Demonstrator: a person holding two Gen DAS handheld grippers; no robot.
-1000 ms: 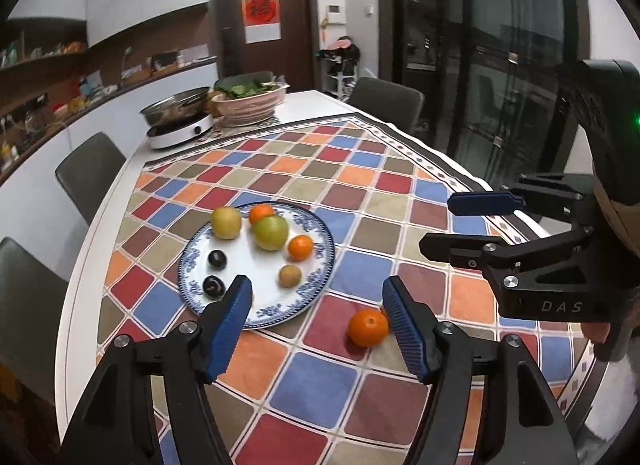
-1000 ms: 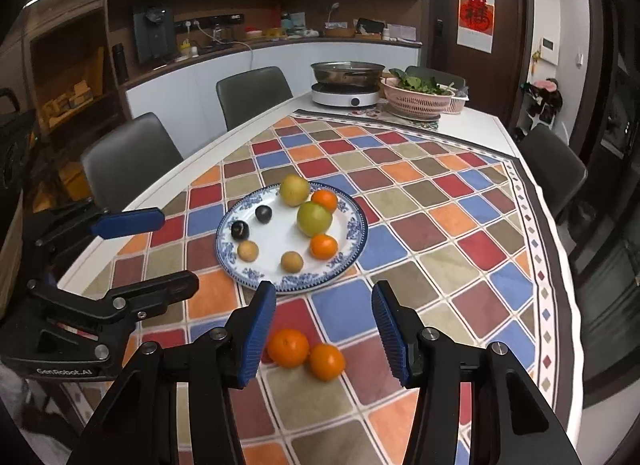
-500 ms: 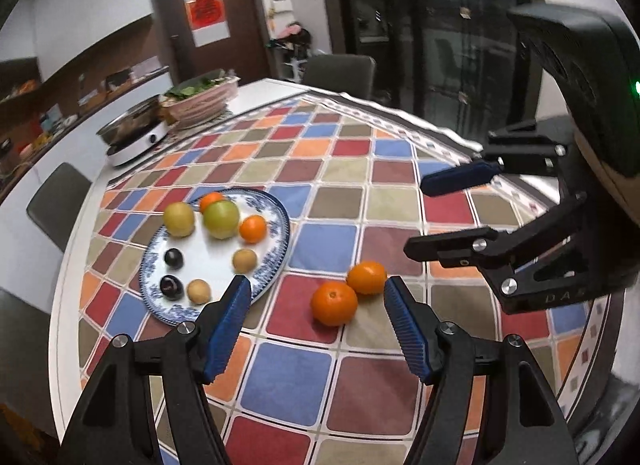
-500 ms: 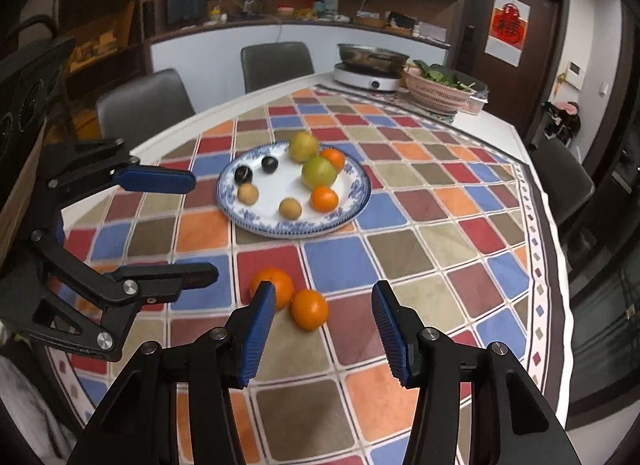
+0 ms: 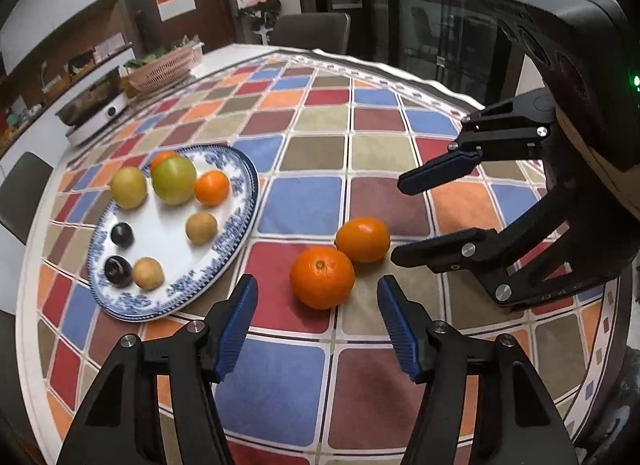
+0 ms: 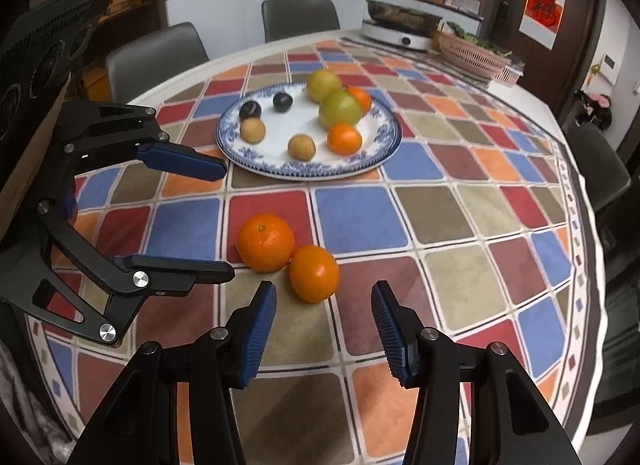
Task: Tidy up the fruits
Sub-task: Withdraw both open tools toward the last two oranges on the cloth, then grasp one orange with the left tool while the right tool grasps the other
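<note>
1. Left wrist view: the left gripper (image 5: 316, 319) points down at a chequered tablecloth (image 5: 304, 201), its blue-padded jaws apart with nothing between them; they have just been closing a little. Just ahead of the fingertips lie two loose oranges, touching each other: the nearer orange (image 5: 322, 277) sits on a red square, straight ahead of the gap, and the farther orange (image 5: 363, 239) lies behind it to the right.
2. In the same view, the right gripper (image 5: 404, 221) comes in from the right edge, its jaws stacked one above the other, parted and empty, their tips just beside the farther orange without touching it.
3. To the left stands a blue-and-white plate (image 5: 240, 225) holding a green fruit (image 5: 174, 180), a yellow fruit (image 5: 129, 187), two small oranges, two brown fruits and two dark plums (image 5: 121, 234). This view alone shows a glass door (image 5: 440, 13) behind the table.
4. Right wrist view: the right gripper (image 6: 323, 319) has its jaws moderately apart, gripping nothing. Here the order of the loose pair is reversed: the farther orange (image 6: 314, 273) lies closest, just beyond the gap, and the nearer orange (image 6: 265, 242) rests behind it to the left.
5. The left gripper (image 6: 228, 221) enters from the left, jaws parted, lower tip near the nearer orange.
6. The plate (image 6: 384, 149) sits beyond the pair, well apart. Only this view shows the kitchen counter (image 6: 224, 5) and two grey chairs (image 6: 156, 53); an induction cooker (image 6: 400, 35) and pink basket (image 6: 474, 55) stand at the table's far end.
</note>
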